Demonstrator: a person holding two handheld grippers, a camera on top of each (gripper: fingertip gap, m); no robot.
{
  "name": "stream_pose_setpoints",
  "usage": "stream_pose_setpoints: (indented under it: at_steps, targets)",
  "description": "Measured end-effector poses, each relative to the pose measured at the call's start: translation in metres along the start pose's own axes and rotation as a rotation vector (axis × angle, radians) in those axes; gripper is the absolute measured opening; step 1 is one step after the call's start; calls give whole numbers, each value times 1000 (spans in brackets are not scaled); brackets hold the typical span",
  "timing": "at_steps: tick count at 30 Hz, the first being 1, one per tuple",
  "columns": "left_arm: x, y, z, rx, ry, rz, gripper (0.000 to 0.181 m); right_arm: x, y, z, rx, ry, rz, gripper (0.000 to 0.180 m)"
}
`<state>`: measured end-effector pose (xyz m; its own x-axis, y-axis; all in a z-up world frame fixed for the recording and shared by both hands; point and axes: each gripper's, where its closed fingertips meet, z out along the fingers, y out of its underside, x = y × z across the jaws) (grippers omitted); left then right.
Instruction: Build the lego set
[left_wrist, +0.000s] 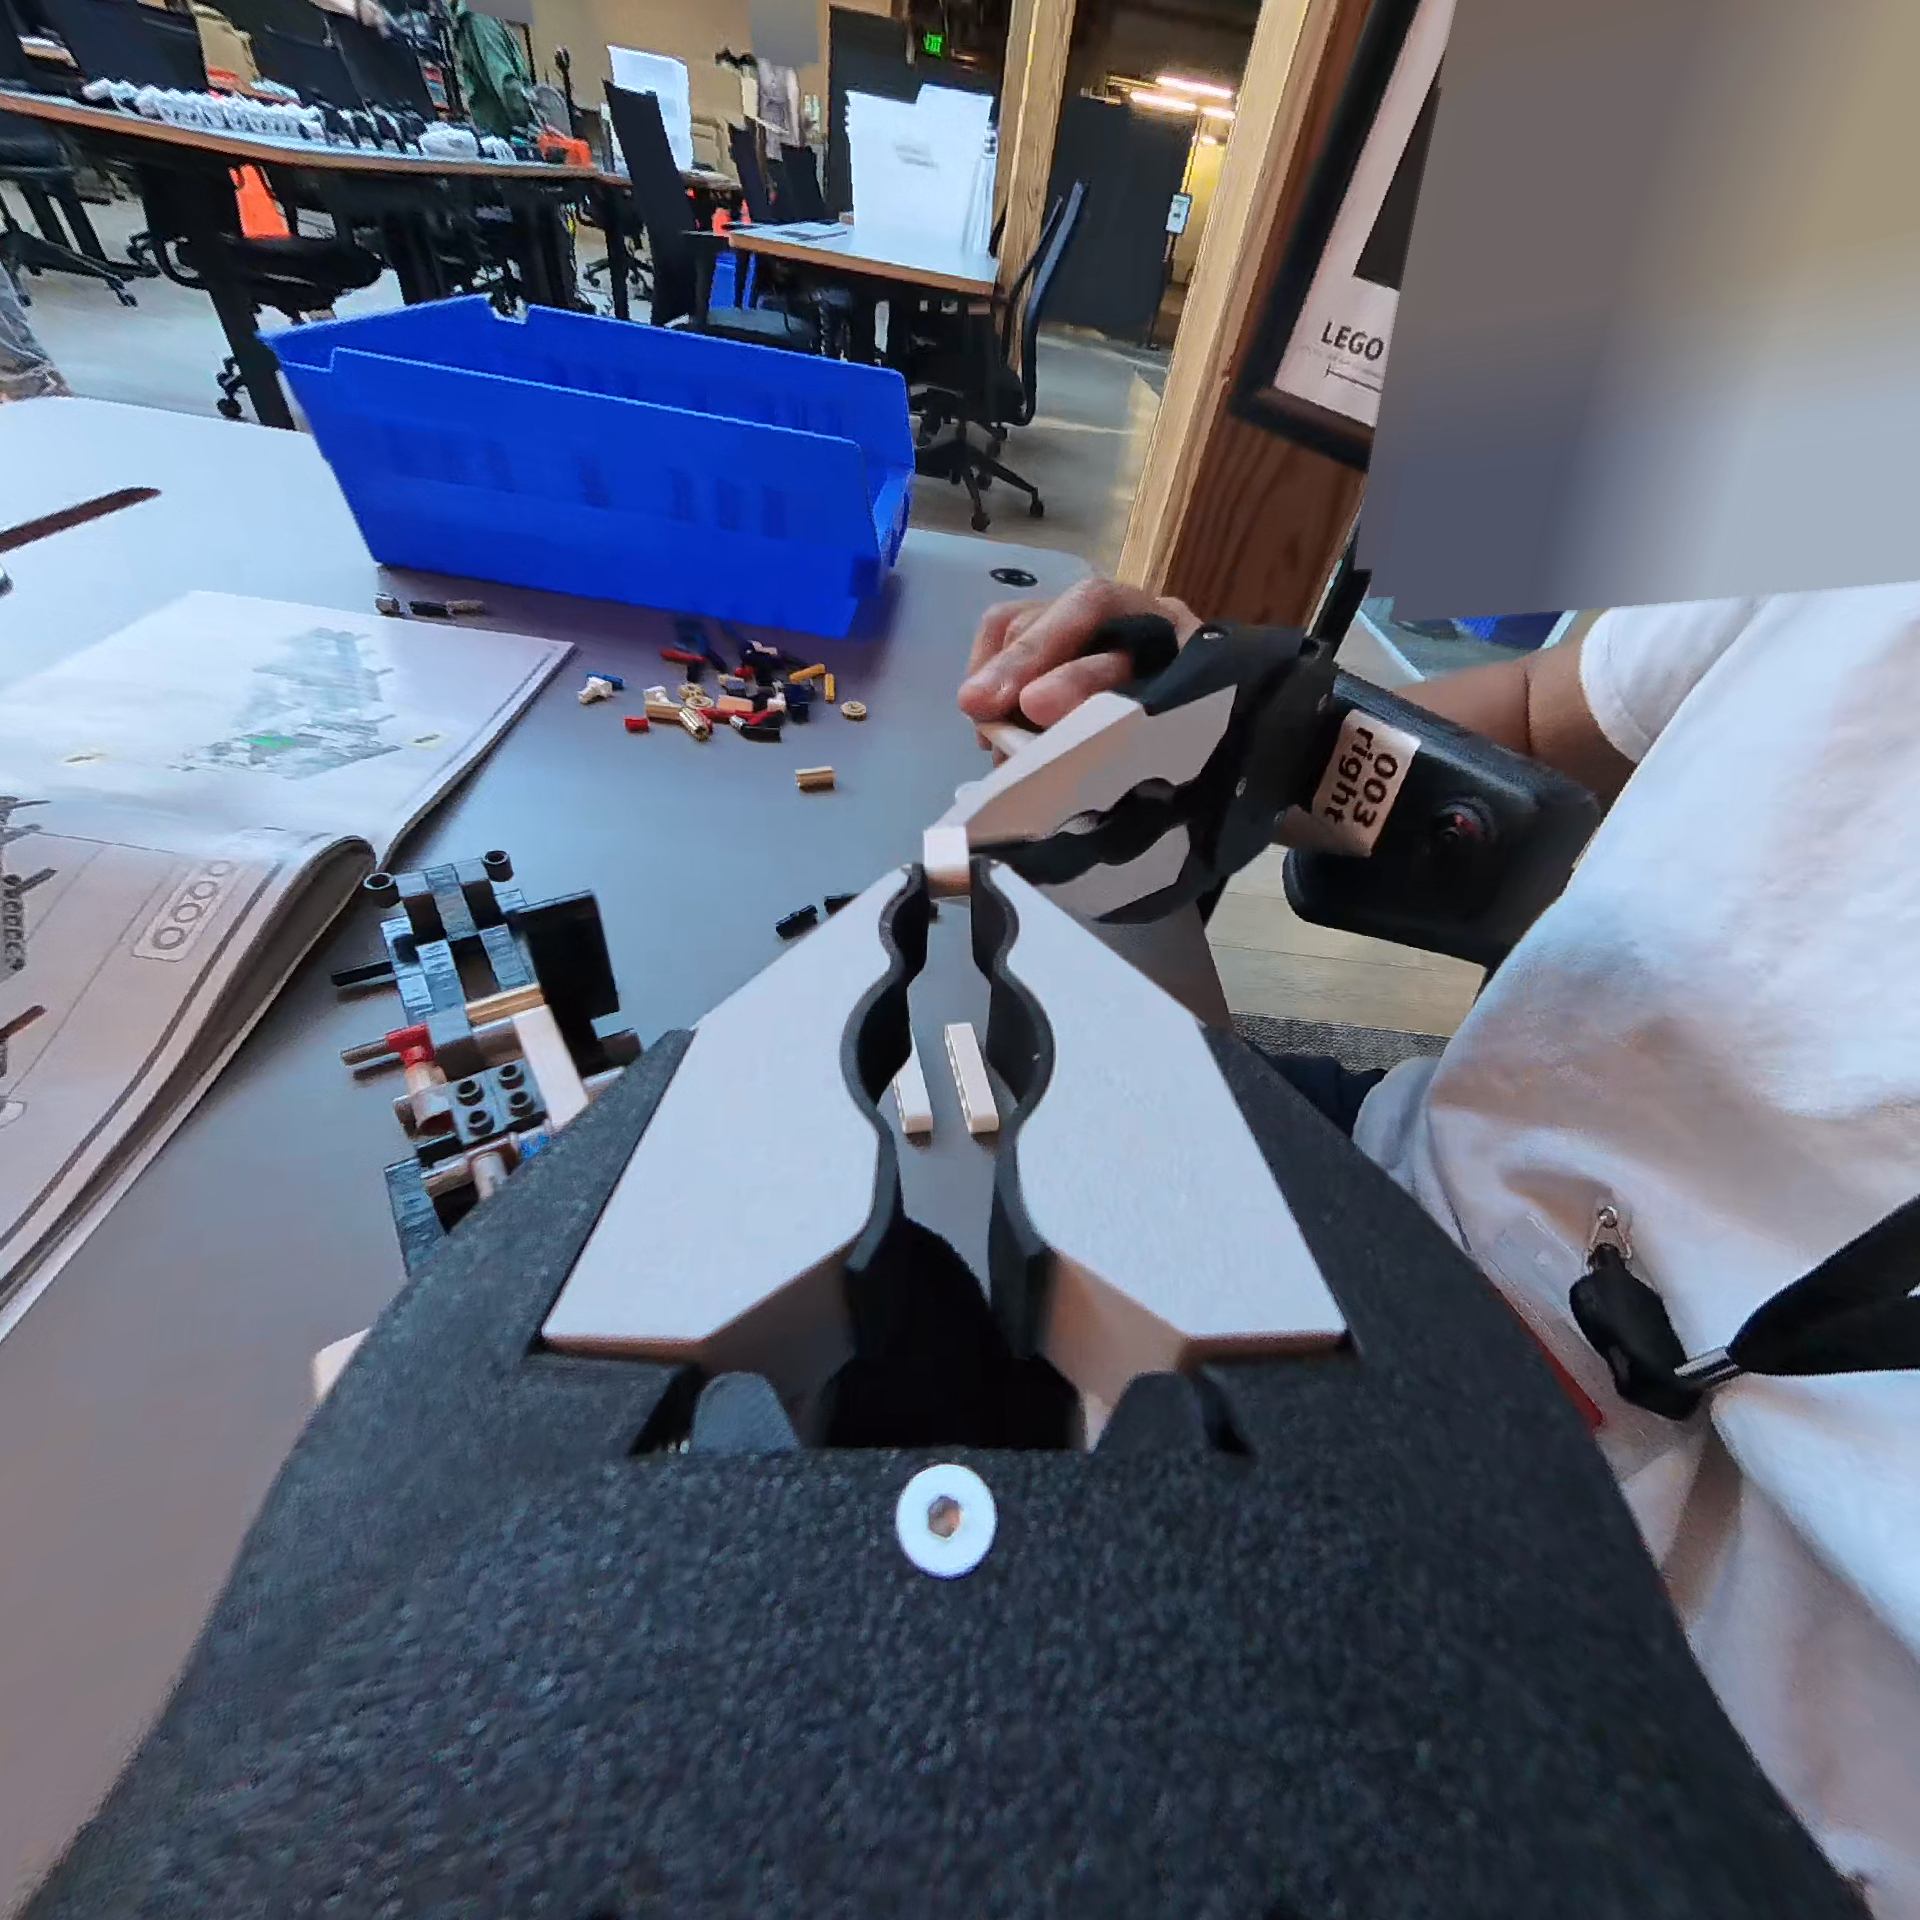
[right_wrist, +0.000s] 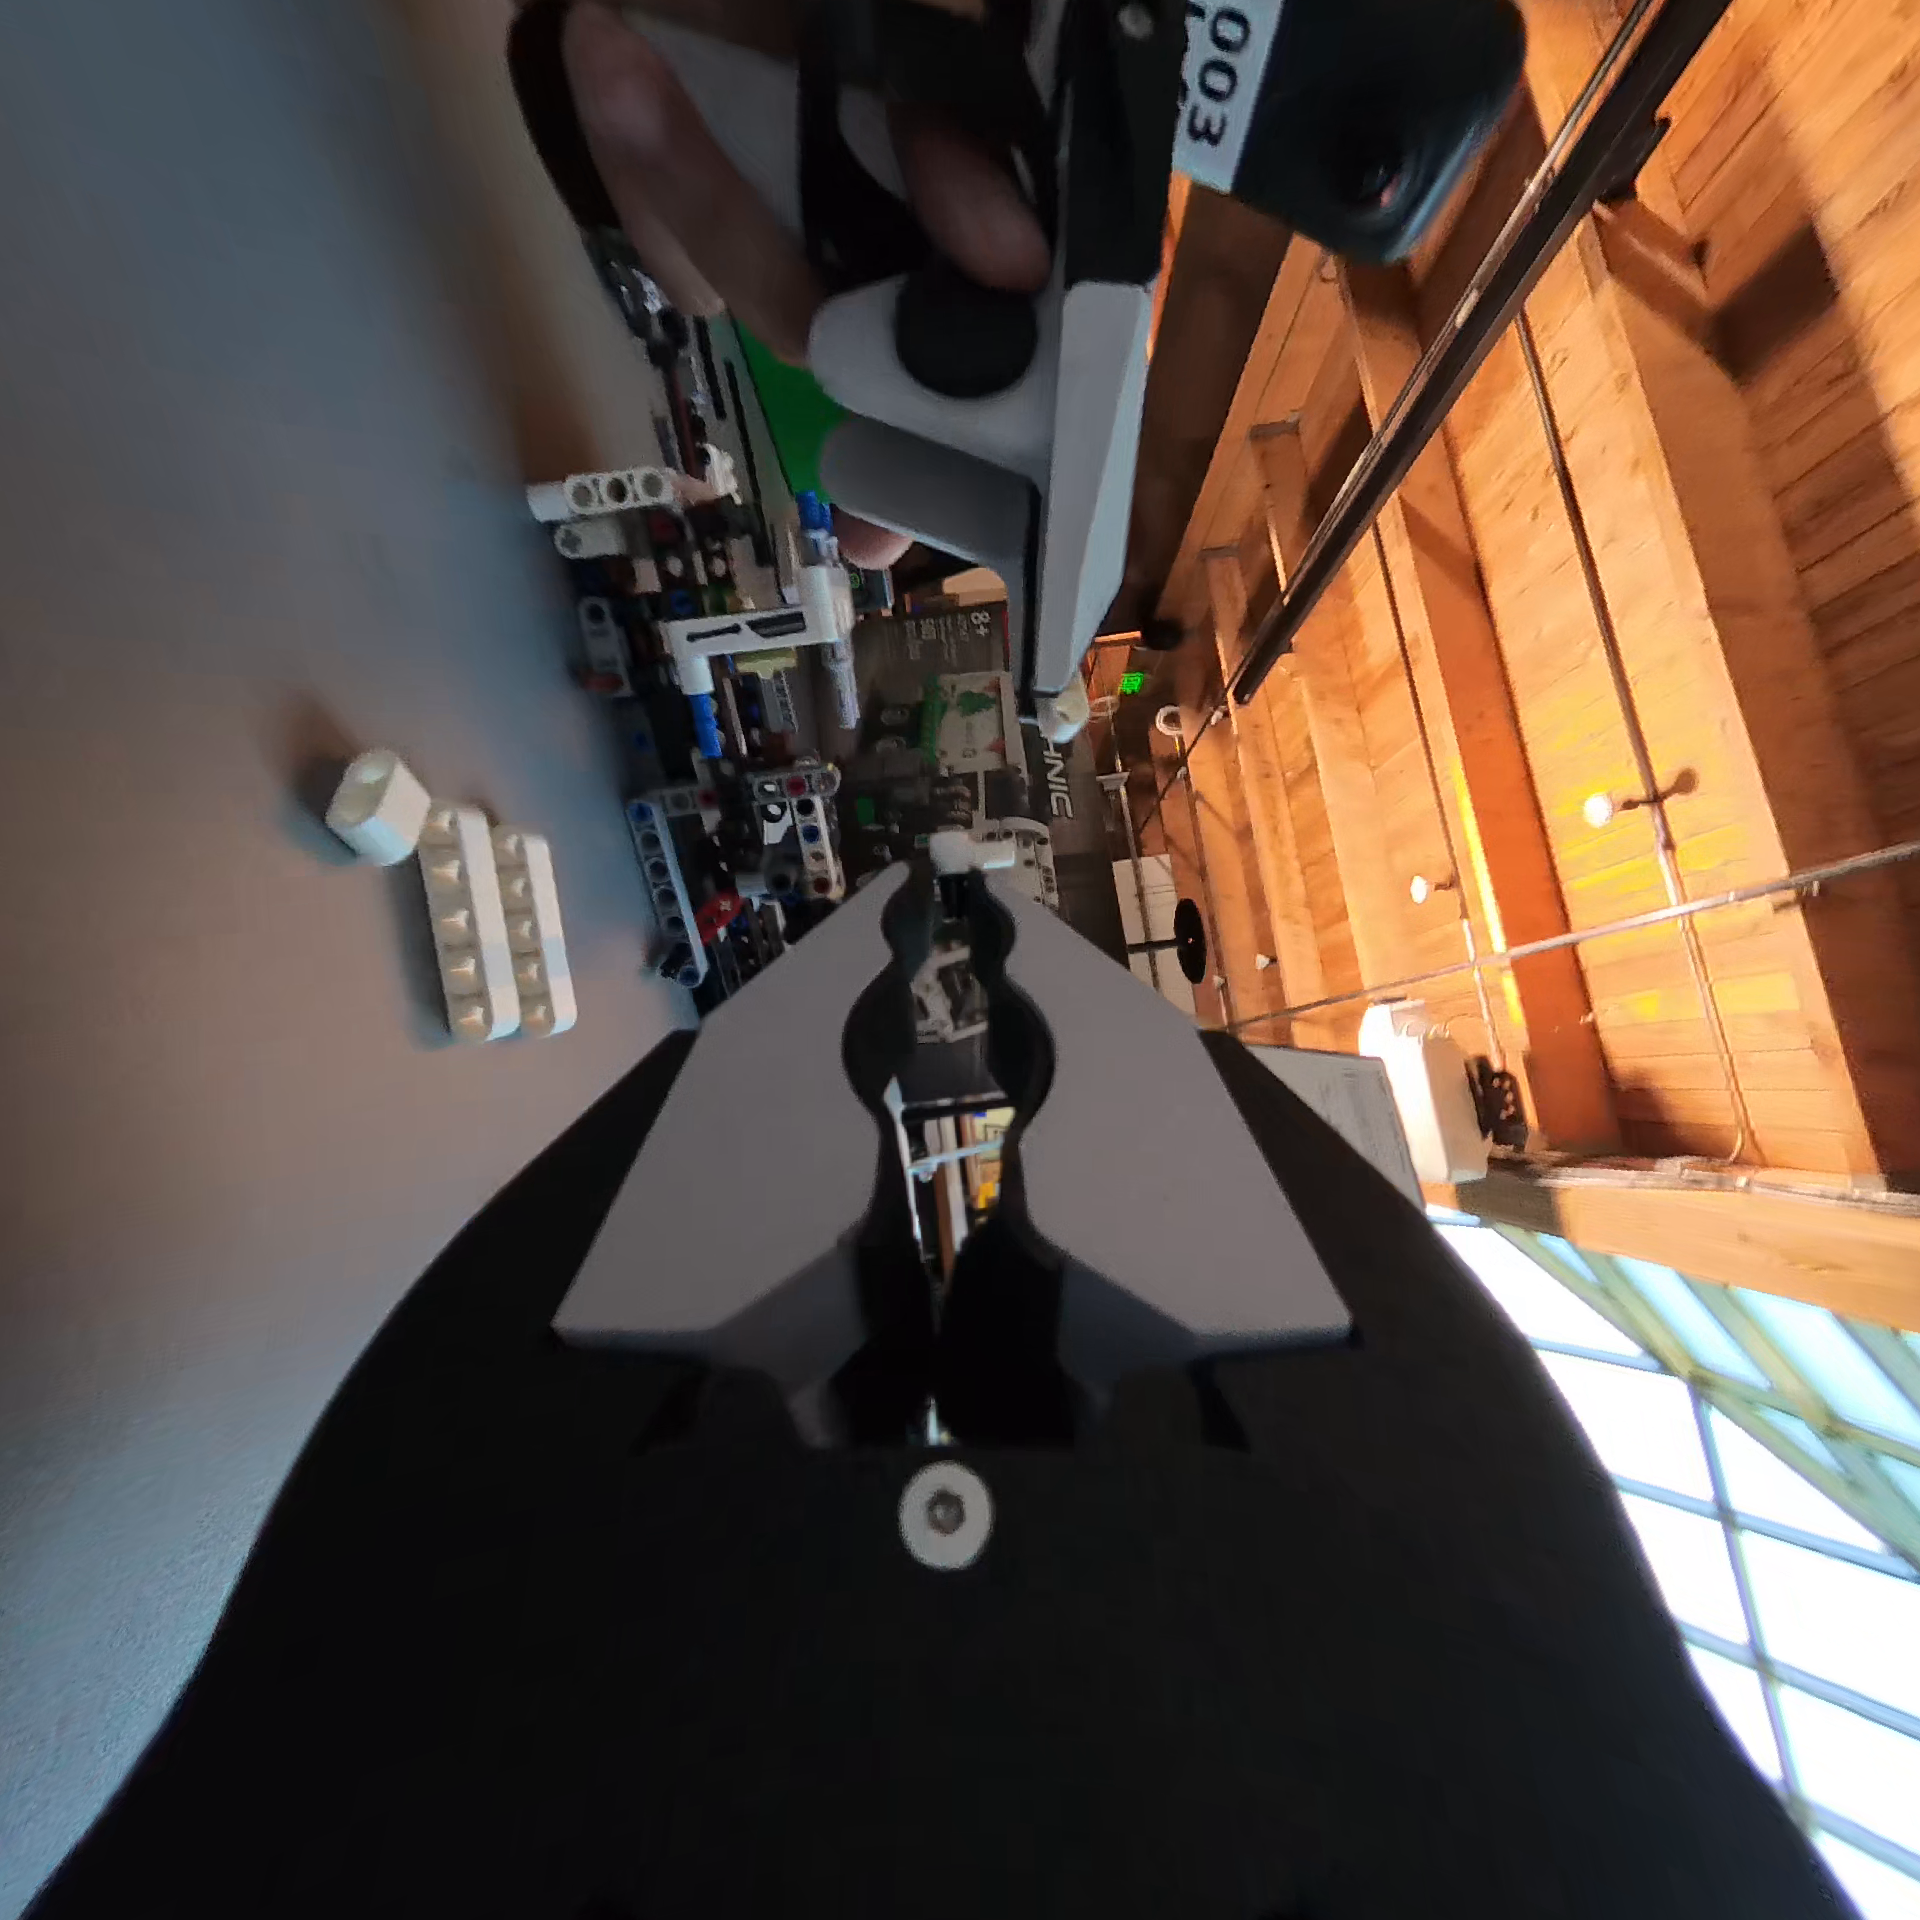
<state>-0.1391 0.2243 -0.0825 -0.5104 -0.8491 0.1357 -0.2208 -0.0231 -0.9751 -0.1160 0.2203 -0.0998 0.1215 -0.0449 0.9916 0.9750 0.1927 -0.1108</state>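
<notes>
My left gripper is shut on a small white piece at its fingertips, held above the dark table. My right gripper comes in from the right, and its tip touches or nearly touches that piece. In the right wrist view, which is rolled sideways, my right gripper is shut on a small white connector. The left gripper is above it with its white piece. Two white beams lie on the table below, and they also show in the right wrist view. A dark partial build sits to the left.
An open instruction booklet lies at the left. A blue bin stands behind a scatter of loose pieces. A larger built model, a set box and a small white ring piece are in view. A person's torso is at the right. My left and right fingertips are right by each other.
</notes>
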Motion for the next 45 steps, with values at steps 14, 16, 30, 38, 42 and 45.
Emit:
stream_pose_setpoints:
  at_steps: [14,16,30,38,42,45]
  targets:
    - [11,11,8,-23,44,-3,5,-6,-14,0,9,37,-187,4]
    - [9,15,11,-41,41,-17,5,-8,-13,1,2,31,-191,4]
    - [3,19,12,-52,60,-144,5,-20,-29,-9,124,-173,178,4]
    - [17,44,20,-246,-44,483,5,-40,-39,-41,121,-750,983,4]
    - [27,60,26,-291,10,481,5,-51,-44,-49,92,-871,990,4]
    - [30,66,29,-316,40,438,5,-61,-41,-48,76,-857,918,4]
